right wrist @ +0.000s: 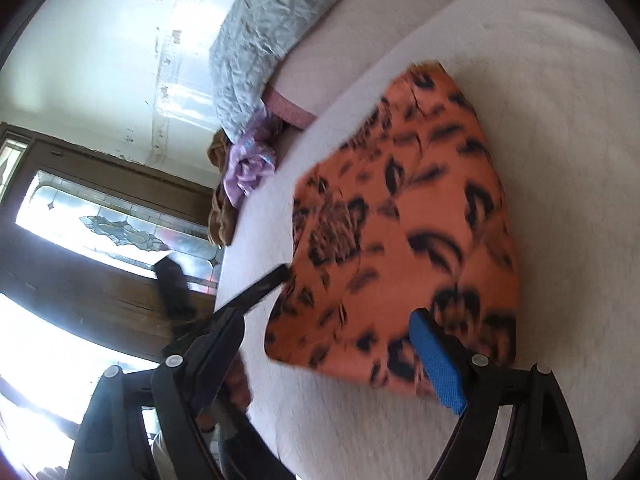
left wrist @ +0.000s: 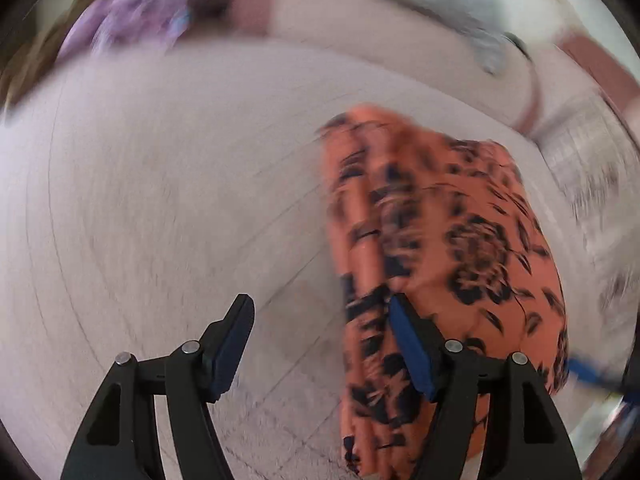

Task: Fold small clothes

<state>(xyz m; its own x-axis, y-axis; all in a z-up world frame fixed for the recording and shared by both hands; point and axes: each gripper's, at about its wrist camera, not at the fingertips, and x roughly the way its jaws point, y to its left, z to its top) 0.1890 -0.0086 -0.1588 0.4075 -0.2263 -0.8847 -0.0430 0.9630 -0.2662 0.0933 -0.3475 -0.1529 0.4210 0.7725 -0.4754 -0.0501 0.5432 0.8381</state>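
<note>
An orange garment with a black floral print (left wrist: 448,248) lies folded into a compact rectangle on a white bed surface (left wrist: 168,184); it also shows in the right wrist view (right wrist: 408,224). My left gripper (left wrist: 320,312) is open and empty, its right finger over the garment's left edge. My right gripper (right wrist: 352,292) is open and empty, with the garment's near edge between its fingers. Both views are motion-blurred.
A grey-blue quilted pillow (right wrist: 272,28) and a purple garment (right wrist: 248,164) on a brown cloth lie at the bed's far end. Beyond the bed edge stand a white wall and a dark wooden door with stained glass (right wrist: 112,228).
</note>
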